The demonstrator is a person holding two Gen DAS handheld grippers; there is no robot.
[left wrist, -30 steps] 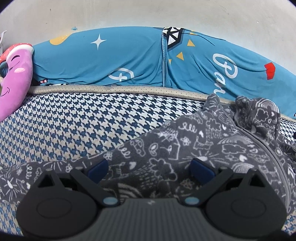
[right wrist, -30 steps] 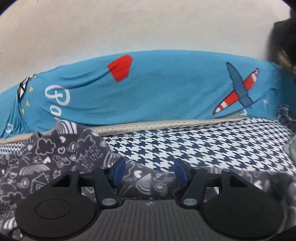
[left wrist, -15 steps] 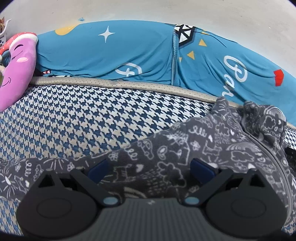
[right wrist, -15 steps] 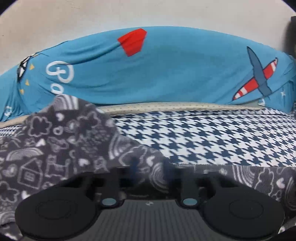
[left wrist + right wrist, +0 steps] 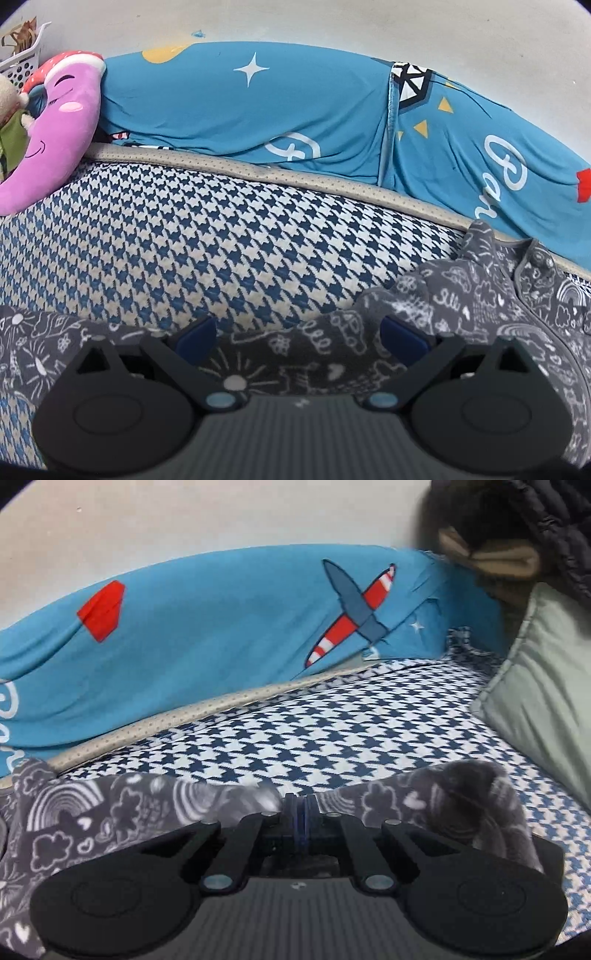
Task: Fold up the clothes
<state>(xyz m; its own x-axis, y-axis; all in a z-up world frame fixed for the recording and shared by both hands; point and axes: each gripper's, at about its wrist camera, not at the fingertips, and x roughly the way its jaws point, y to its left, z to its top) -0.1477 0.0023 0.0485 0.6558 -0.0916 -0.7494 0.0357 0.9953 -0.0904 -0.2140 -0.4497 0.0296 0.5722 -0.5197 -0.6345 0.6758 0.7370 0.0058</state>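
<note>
Grey doodle-print garment (image 5: 461,317) lengthwise left-to-right, right hand-held gripper (image 5: 300,814) pinched on its edge, left hand-held gripper (image 5: 299,332) wide apart.

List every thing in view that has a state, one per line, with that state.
Left hand-held gripper: open, grey garment lying between its fingers.
Right hand-held gripper: shut on the garment's edge.
Grey doodle-print garment: unfolded, rumpled, spread across the houndstooth bed cover.
Blue printed bedding: bunched along the wall.
</note>
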